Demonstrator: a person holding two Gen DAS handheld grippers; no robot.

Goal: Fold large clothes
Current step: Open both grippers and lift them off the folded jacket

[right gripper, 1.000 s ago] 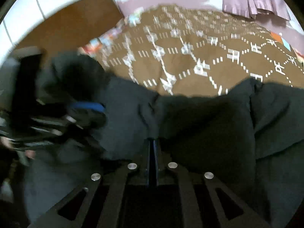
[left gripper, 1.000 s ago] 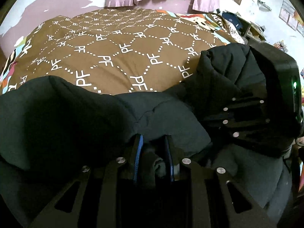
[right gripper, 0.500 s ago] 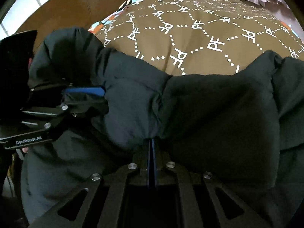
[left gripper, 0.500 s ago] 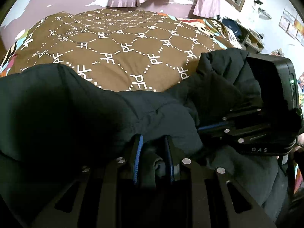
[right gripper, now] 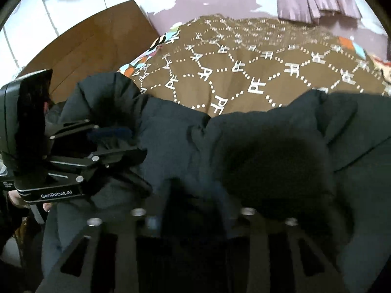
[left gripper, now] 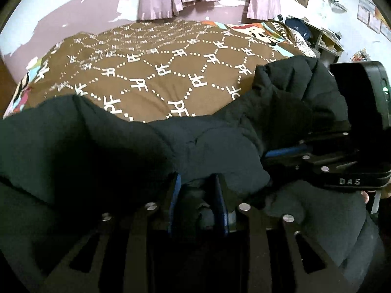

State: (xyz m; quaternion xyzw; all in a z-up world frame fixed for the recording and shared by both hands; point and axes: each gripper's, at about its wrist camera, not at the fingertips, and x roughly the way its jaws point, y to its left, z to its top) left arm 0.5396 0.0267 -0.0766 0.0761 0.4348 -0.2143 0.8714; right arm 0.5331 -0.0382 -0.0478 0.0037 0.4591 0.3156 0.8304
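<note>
**Both claws at the jacket, bulk still off the bed**

Left claw (left gripper: 198, 195): blue-lined fingers part closed, a bunched wad of the dark padded jacket (left gripper: 97, 146) pinched between them. Grip looks firm.

Right claw (right gripper: 193, 210): own view blurred here. Fingers appear spread with cloth lying over and between them; from the left view its blue pad sits against a fold of jacket. Whether it grips or has let go: cannot tell.

Jacket location: draped across both claws, humped up directly ahead of each, hanging below and to the sides. Its far edge lies on the near part of the bed (left gripper: 158, 73); beyond that the bed cover is bare.

Progress (judgement): early. The garment is lifted and bunched, not spread; no flat fold or crease is visible. Left to do: lay it out on the bed, bring in sleeves and sides, then fold.

Readable text:
- "GenRobot.AI" on the left claw body, seen from the right view.
- "DAS" on the right claw body, seen from the left view.
- "PF" repeated in white on the brown bed cover.
</note>
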